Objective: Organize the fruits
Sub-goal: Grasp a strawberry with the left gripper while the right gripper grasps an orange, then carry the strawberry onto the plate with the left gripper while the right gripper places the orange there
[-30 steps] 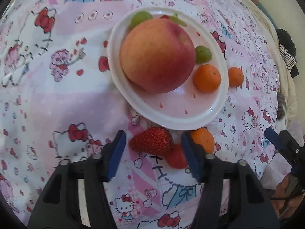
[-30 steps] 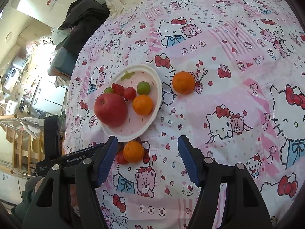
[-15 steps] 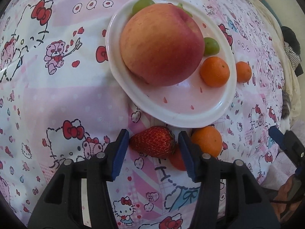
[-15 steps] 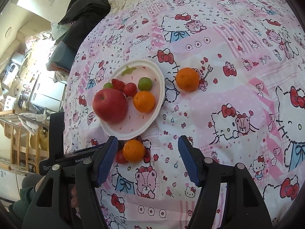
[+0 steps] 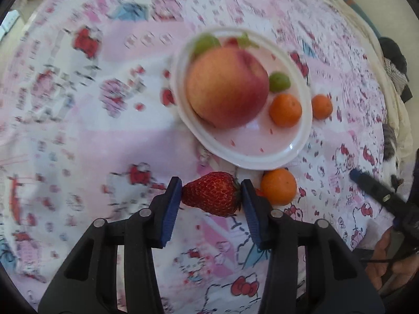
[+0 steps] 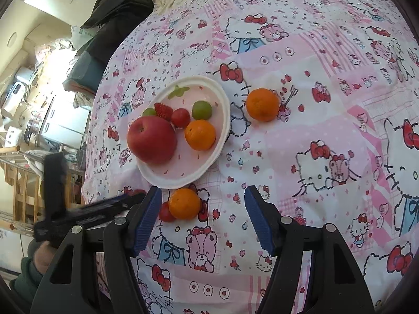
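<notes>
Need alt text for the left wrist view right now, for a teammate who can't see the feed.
The left gripper is shut on a red strawberry just short of a white plate on a pink cartoon-print cloth. The plate holds a large apple, a mandarin and two green fruits; two more mandarins lie beside it.

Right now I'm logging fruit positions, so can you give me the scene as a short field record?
left gripper: shut on strawberry
right gripper: open, holding nothing
plate: apple, orange, two green fruits, small red fruit, a second strawberry
off plate: near orange, far orange, small red fruit beside near orange
surface: cloth
</notes>
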The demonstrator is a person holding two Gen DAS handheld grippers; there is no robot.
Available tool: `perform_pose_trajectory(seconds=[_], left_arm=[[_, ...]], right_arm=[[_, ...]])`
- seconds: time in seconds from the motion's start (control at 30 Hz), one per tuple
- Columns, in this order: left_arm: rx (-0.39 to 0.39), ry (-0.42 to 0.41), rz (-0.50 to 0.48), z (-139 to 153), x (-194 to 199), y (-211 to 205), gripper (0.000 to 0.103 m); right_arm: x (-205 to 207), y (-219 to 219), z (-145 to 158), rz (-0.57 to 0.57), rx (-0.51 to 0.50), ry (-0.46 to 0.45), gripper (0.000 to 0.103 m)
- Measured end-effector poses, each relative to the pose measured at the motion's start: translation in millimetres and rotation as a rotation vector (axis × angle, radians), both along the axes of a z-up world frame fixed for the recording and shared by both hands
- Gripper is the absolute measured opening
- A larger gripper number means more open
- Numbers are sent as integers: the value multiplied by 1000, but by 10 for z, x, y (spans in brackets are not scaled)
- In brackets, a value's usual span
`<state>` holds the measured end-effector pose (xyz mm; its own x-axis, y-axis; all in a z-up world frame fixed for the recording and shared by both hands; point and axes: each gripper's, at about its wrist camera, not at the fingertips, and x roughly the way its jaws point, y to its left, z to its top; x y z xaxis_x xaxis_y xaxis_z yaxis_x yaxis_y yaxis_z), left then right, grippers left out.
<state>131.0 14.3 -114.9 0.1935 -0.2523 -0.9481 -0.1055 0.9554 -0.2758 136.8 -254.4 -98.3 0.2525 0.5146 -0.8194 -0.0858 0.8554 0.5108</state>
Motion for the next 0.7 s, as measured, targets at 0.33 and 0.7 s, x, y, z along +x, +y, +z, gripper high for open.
perform_pose_trajectory(seconds=[0.33, 0.7], left_arm=[[87, -55, 49, 181, -109, 267, 42], [114, -84, 53, 152, -103, 257, 42]], right_arm=[[66, 532, -403, 114, 13, 114, 60], [99, 815, -662, 189, -96, 144, 45]])
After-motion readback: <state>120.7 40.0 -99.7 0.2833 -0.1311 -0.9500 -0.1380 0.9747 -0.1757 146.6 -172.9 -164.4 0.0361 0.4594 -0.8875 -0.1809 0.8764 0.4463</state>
